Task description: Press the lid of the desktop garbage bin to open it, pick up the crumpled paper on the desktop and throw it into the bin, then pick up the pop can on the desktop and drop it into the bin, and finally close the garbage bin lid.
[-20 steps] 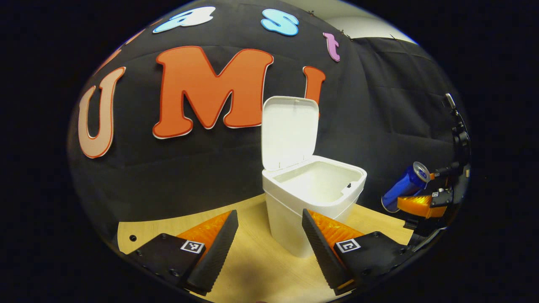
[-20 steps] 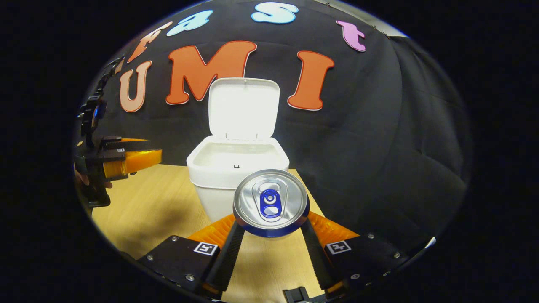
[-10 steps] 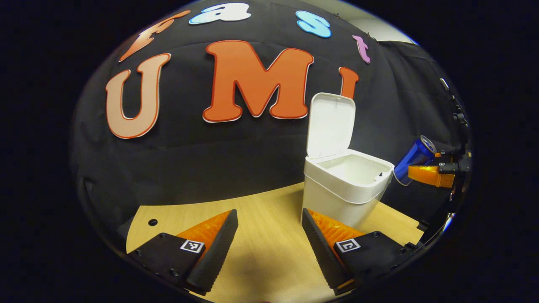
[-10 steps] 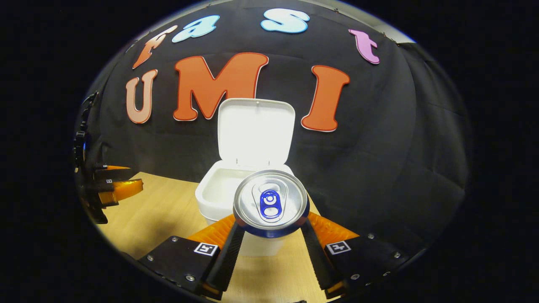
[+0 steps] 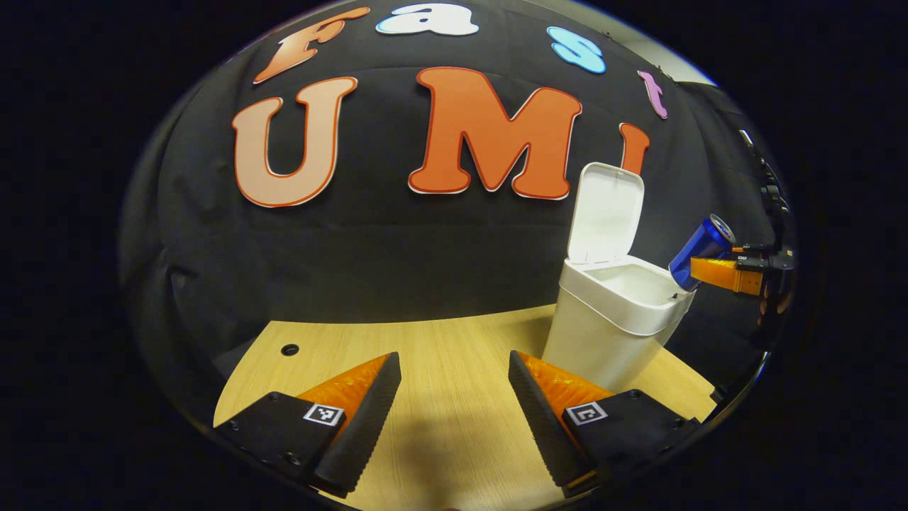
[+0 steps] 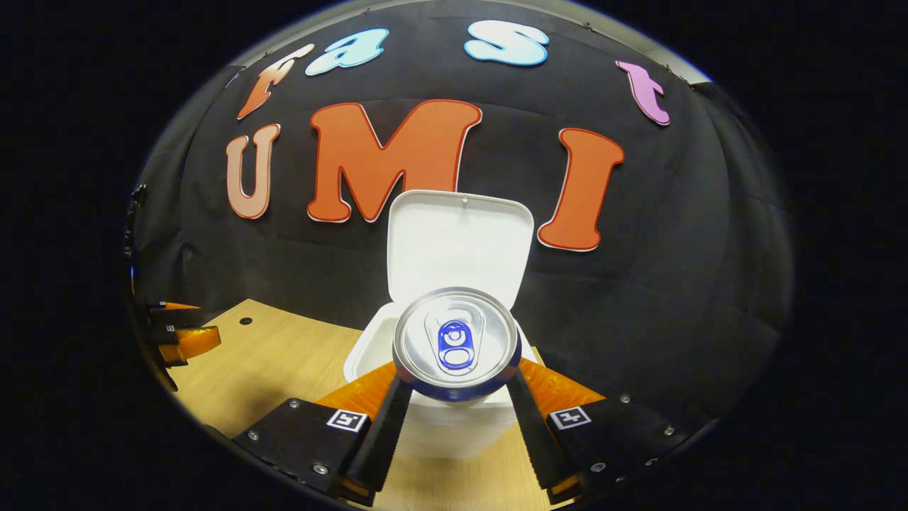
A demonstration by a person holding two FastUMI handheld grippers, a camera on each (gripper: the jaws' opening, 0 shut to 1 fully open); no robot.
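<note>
The white bin (image 5: 616, 319) stands on the wooden desk with its lid (image 5: 605, 213) raised upright. My right gripper (image 6: 454, 394) is shut on the blue pop can (image 6: 456, 342), whose silver top faces the camera. In the right gripper view the can hangs in front of the bin's open mouth (image 6: 376, 341), with the lid (image 6: 459, 241) standing behind it. From the left gripper view the blue can (image 5: 701, 243) is tilted at the bin's right rim, held by the right gripper (image 5: 716, 270). My left gripper (image 5: 454, 397) is open and holds nothing, low over the desk to the left of the bin.
The wooden desk (image 5: 440, 355) has a small round hole (image 5: 289, 349) near its left end. Black cloth wall stands close behind the bin. The left gripper (image 6: 177, 337) appears at the far left edge of the right gripper view.
The right gripper has carried the can closer to the bin, up to its open mouth. The left gripper has drawn away to the left, so the bin sits farther right in its view.
</note>
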